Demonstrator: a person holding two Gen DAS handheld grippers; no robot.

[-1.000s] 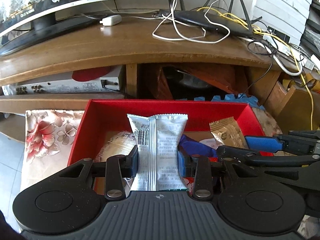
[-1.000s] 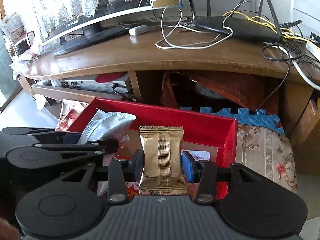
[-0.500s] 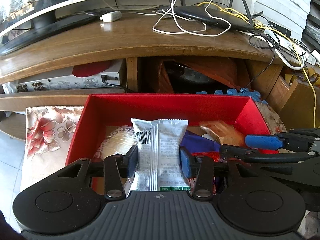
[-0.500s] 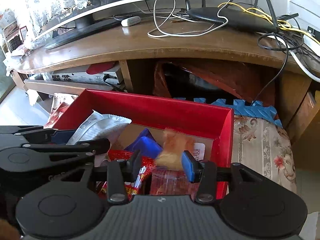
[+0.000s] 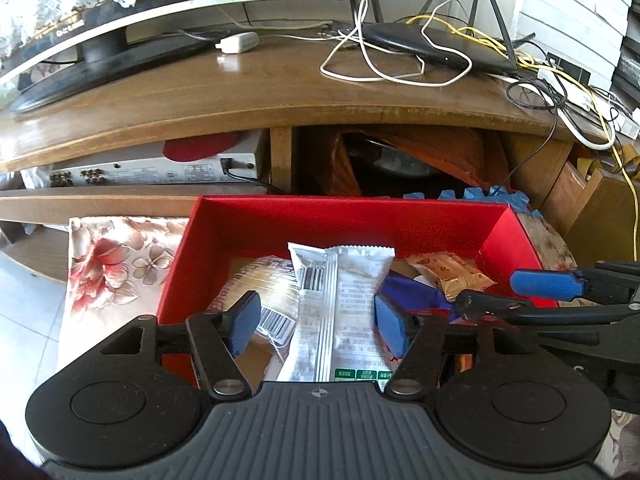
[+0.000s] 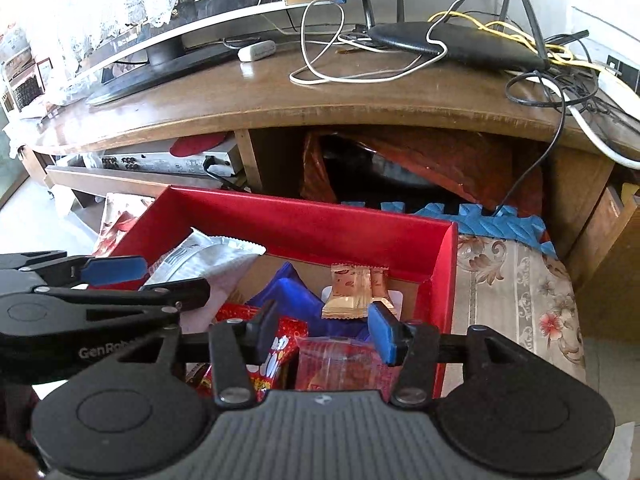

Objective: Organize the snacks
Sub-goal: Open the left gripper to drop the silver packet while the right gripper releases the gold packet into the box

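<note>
Left hand-held gripper (image 5: 316, 320): its jaws are opening; the silver snack packet (image 5: 340, 312) is seen between the blue pads, the right pad is close to its edge and the left pad is apart from it, so it is not pressed.
Right hand-held gripper (image 6: 322, 330): its jaws are opening and nothing is clamped; the gold snack packet (image 6: 352, 292) is seen lying in the box just beyond the pads.
Red box (image 5: 344, 220): an open box with red walls and a brown cardboard floor, placed on a floral cloth (image 5: 112, 260).
Snacks in the box: a pale bread-like packet (image 5: 264, 292) is seen to the left of the silver one, a blue wrapper (image 6: 296, 292) in the middle, and red printed packets (image 6: 280, 344) near the front wall.
Surface: the cloth is flowered in red and beige; a blue foam mat (image 6: 480, 216) with a toothed edge is seen behind the box on the right.
Table (image 5: 260, 88): a curved brown wooden table is seen behind the box, with a worn front edge.
On the table: a monitor on a black stand (image 5: 100, 52), a black router with antennas (image 5: 432, 46), a white adapter (image 5: 238, 43) and tangled white, black and yellow cables.
Under the table: a silver audio device (image 5: 160, 170) is kept on a shelf, and an orange-red bag (image 5: 420, 160) is seen in the dark opening.
Room: a lace cloth (image 6: 112, 4) is hung at the upper left, and pale floor tiles are seen at the left.
</note>
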